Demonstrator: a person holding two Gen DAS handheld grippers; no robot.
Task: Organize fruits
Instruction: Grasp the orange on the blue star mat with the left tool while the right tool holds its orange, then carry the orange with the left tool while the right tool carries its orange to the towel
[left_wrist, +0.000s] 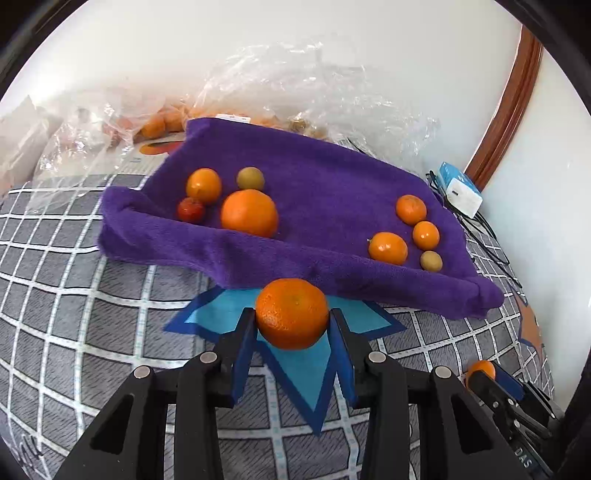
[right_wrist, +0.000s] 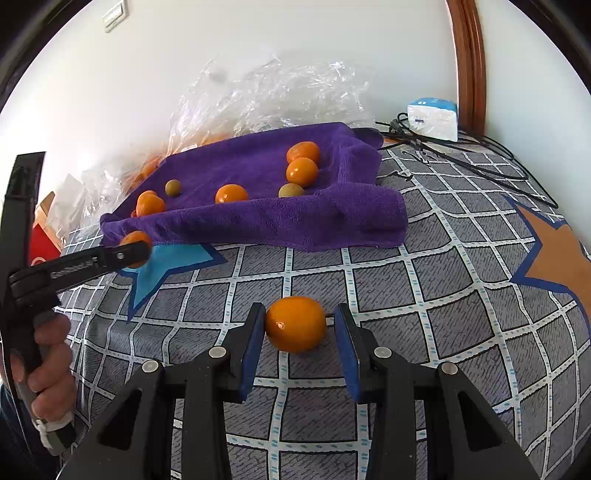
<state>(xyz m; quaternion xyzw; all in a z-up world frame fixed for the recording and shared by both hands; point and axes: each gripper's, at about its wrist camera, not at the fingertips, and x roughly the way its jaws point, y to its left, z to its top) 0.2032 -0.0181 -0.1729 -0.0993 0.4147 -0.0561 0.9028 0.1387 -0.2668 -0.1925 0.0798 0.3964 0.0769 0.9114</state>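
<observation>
The left gripper (left_wrist: 291, 321) is clenching a mandarin (left_wrist: 291, 314) just short of the purple towel (left_wrist: 332, 177); the right gripper (right_wrist: 299, 325) is gripping an orange (right_wrist: 295, 323) above the bedspread (right_wrist: 424, 280); nine fruits are already lying on the towel, these two remaining.

Fruit inside the clear plastic bag (left_wrist: 258, 96) blurred by film, count unclear, red fruit (left_wrist: 191, 209) too small to identify, right gripper (left_wrist: 491, 380) mostly cut off at frame edge, its orange (left_wrist: 480, 369) half hidden, person's hand (right_wrist: 51, 365) cropped at left edge
</observation>
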